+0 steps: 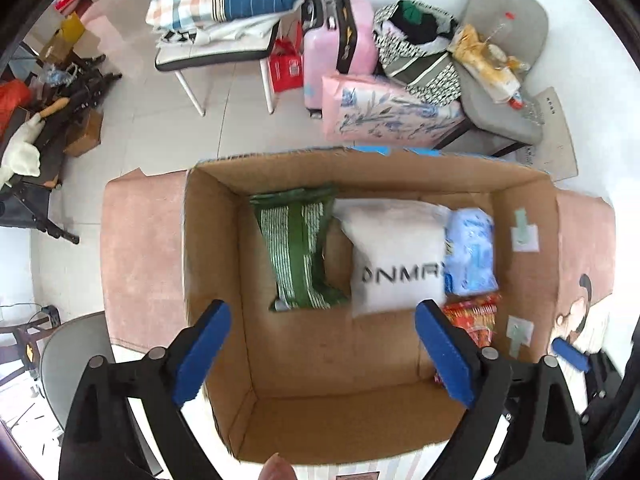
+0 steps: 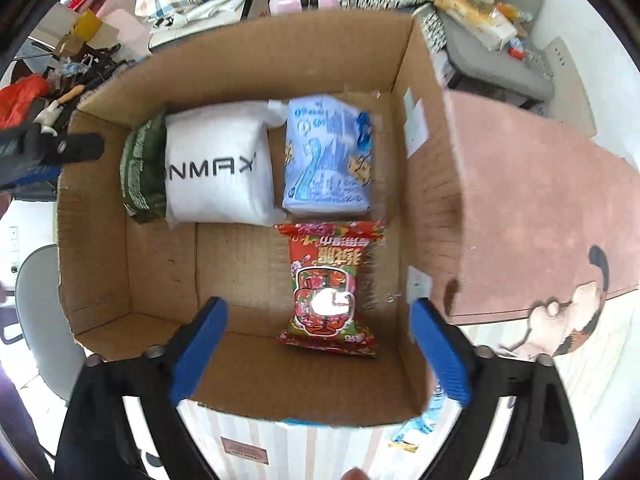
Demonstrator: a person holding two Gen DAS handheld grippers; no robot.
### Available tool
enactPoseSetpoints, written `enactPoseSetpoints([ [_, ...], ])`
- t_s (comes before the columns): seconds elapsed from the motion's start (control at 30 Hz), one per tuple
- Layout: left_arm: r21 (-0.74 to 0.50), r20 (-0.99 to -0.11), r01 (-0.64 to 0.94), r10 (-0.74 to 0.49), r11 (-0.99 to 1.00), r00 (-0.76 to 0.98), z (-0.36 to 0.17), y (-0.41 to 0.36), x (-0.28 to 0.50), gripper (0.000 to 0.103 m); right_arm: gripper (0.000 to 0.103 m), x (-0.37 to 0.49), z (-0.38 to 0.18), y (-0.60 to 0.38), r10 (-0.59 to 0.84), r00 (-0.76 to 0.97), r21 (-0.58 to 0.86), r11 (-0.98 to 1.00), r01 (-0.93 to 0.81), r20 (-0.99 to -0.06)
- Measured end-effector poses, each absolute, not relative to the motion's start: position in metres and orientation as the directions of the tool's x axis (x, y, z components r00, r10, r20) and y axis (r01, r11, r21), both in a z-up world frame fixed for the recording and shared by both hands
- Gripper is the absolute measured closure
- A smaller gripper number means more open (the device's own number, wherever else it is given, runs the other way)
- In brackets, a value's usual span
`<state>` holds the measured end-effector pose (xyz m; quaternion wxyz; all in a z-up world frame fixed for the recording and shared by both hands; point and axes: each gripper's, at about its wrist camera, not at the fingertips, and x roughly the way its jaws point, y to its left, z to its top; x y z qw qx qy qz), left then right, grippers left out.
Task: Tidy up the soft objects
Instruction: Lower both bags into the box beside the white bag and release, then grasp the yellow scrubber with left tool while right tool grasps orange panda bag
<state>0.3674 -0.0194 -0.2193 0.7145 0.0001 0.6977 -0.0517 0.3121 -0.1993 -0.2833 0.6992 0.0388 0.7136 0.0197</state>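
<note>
The cardboard box stands open on a pink cloth, and four soft packs already lie on its floor. The biggest is the white pillow pack in the far row. The blue pack lies just beside it on one side, and the green pack leans against it on the other. The smallest, the red pack, lies in front of the blue one, near the box wall.

The left gripper hangs over the box with jaws wide apart and nothing between them. The right gripper also has its jaws wide apart, and the red pack lies free below them.

I judge the packing well advanced, since about half of the floor is free. No view shows soft things waiting outside.

The right view shows the red pack whole, but in the left view a blue finger hides most of it. The left view shows the green pack more fully.
</note>
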Motion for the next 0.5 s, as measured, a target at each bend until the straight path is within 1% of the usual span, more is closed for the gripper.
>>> enactPoseSetpoints([
  [0.1, -0.076, -0.994, 0.092, -0.083, 0.993, 0.068, -0.205, -0.023, 0.346, 0.001, 0.000, 0.304, -0.267, -0.200, 0.061, 0.020, 0.061, 0.998, 0.007, -0.998],
  [0.27, -0.091, -0.987, 0.078, -0.100, 0.993, 0.122, -0.182, -0.024, 0.316, 0.001, 0.000, 0.294, -0.243, -0.207, 0.104, 0.090, 0.104, 0.995, -0.004, -0.990],
  [0.4, -0.112, -0.974, 0.034, -0.117, 0.993, 0.192, -0.158, -0.017, 0.291, 0.001, 0.000, 0.281, -0.219, -0.203, 0.125, 0.163, 0.123, 0.992, -0.018, -0.979],
  [0.5, -0.102, -0.964, 0.013, -0.102, 0.995, 0.245, -0.143, -0.011, 0.271, 0.001, 0.000, 0.266, -0.203, -0.198, 0.194, 0.215, 0.190, 0.981, -0.039, -0.957],
])
